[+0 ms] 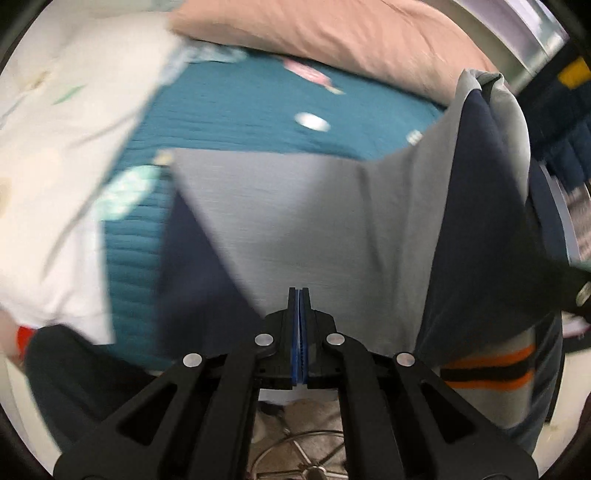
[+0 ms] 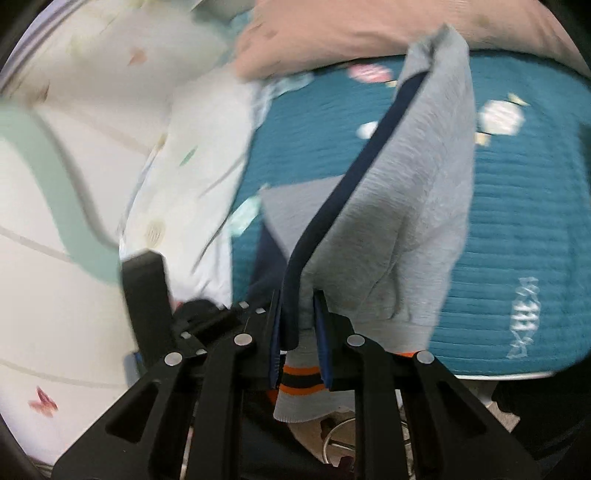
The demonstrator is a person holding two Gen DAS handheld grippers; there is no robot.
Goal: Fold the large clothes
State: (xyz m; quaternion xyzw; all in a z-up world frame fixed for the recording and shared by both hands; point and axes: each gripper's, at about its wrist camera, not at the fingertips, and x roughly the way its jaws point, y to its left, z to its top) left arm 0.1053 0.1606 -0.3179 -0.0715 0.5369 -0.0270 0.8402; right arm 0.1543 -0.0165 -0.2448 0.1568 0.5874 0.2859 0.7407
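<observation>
A large grey garment [image 1: 295, 221] with navy panels [image 1: 480, 155] and an orange-and-black striped hem [image 1: 487, 365] hangs lifted over the teal bed cover. My left gripper [image 1: 299, 295] is shut, blue pads pressed together on a thin grey edge of the cloth, which spreads upward from them. In the right wrist view my right gripper [image 2: 297, 306] is shut on a bunched fold of the same garment [image 2: 406, 206]. A navy band [image 2: 351, 184] and the striped hem [image 2: 299, 376] pass between its pads. The picture is blurred by motion.
A teal quilted bed cover [image 1: 240, 107] with printed patches lies under the garment. A pink pillow [image 1: 351, 33] sits at the far side, a white printed duvet [image 1: 62, 166] at the left. A metal chair base [image 1: 295, 454] stands on the floor below.
</observation>
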